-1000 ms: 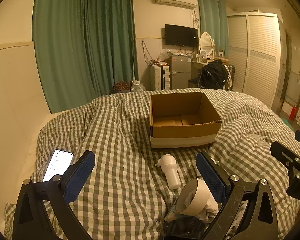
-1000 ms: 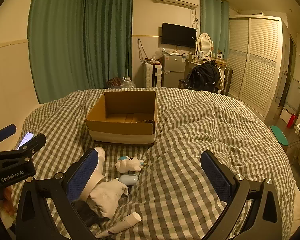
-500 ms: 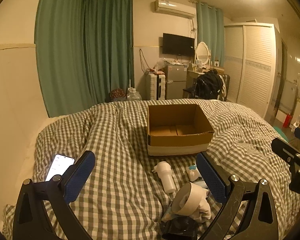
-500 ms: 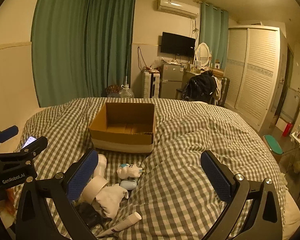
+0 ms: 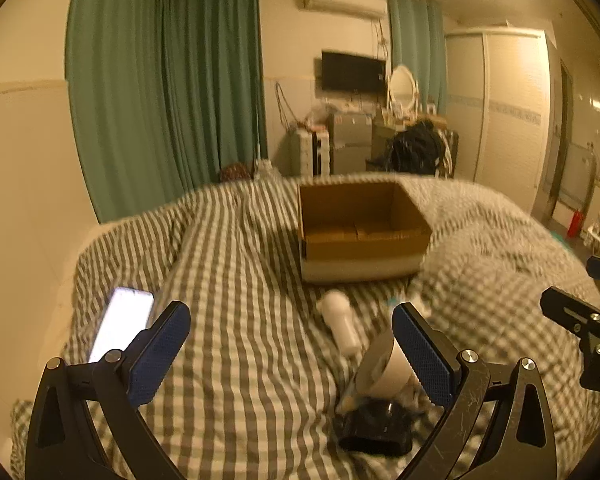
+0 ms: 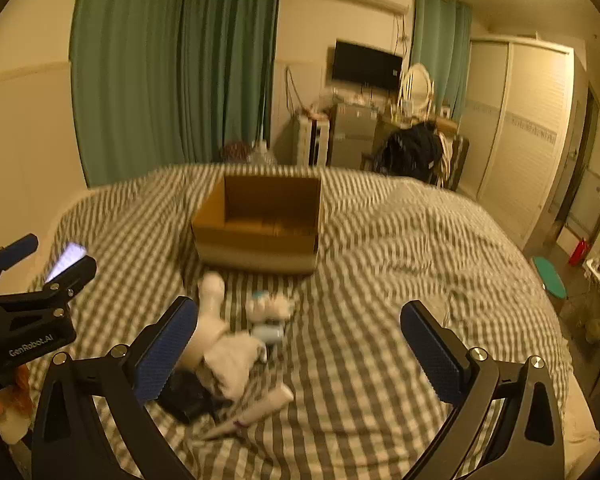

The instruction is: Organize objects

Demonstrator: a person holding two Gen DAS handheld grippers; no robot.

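Observation:
An open cardboard box (image 5: 360, 228) (image 6: 260, 224) sits on the checked bed cover. In front of it lies a loose heap: a white bottle (image 5: 340, 324) (image 6: 211, 292), a roll of tape (image 5: 380, 368), a white cloth (image 6: 232, 360), a small white toy (image 6: 270, 306), a pale blue case (image 6: 268, 334), a black object (image 5: 374, 426) (image 6: 188, 394) and a white tube (image 6: 256, 410). My left gripper (image 5: 290, 348) is open above the cover, left of the heap. My right gripper (image 6: 300, 346) is open, the heap beside its left finger. Both views are blurred.
A lit phone (image 5: 120, 324) (image 6: 66, 260) lies on the cover at the left near the wall. Green curtains (image 5: 168, 80), a fridge (image 5: 350, 144), a chair with a dark bag (image 5: 416, 152) and a wardrobe (image 5: 500, 116) stand beyond the bed.
Both grippers have drawn back and tilted upward, so the box and heap look farther off and lower. Both stay open and nothing on the bed has moved.

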